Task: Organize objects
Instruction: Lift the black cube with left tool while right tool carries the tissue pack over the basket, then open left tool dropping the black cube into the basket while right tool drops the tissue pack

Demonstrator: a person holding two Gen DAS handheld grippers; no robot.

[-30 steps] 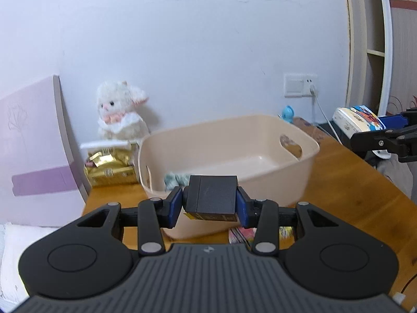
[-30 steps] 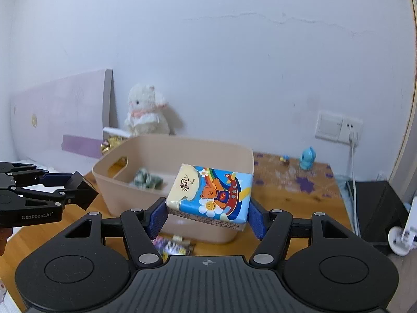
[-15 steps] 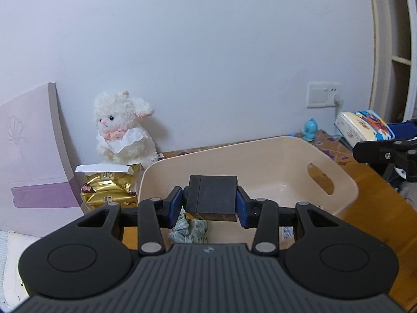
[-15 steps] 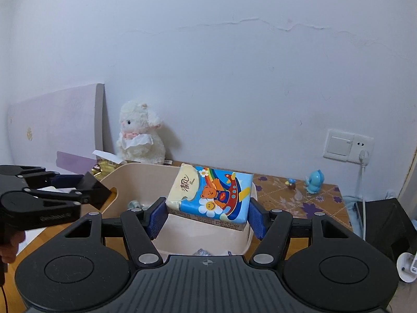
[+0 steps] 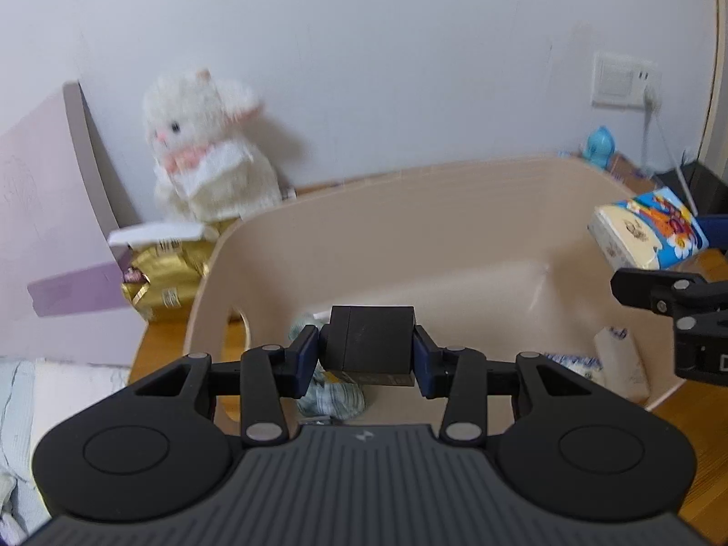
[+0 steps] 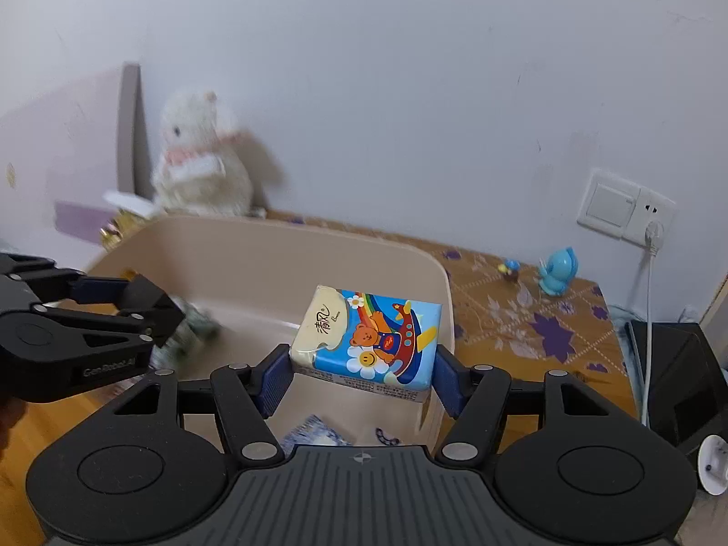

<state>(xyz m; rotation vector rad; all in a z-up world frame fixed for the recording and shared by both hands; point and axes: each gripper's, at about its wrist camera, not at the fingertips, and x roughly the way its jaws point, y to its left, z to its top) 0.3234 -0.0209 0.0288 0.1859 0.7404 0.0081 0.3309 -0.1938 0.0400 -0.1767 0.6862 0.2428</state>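
Observation:
My left gripper [image 5: 366, 355] is shut on a small black box [image 5: 371, 346] and holds it over the left half of the beige plastic bin [image 5: 409, 209]. My right gripper [image 6: 364, 375] is shut on a colourful tissue pack [image 6: 368, 341] with a bear print, held above the bin's right side [image 6: 437, 273]. The tissue pack also shows in the left wrist view [image 5: 646, 234], and the left gripper with the black box shows in the right wrist view [image 6: 136, 305]. A green-white cloth bundle [image 5: 332, 393] and small packets [image 5: 623, 361] lie in the bin.
A white plush lamb [image 5: 204, 150] sits against the wall behind the bin, with a gold-wrapped package [image 5: 164, 273] beside it. A pink board [image 5: 50, 209] leans at the left. A blue toy figure [image 6: 557, 270], a wall socket [image 6: 623, 202] with cable and a black box [image 6: 678, 377] are to the right.
Both grippers have moved forward and down over the bin, still holding their objects. The bin's inside now fills more of both views.

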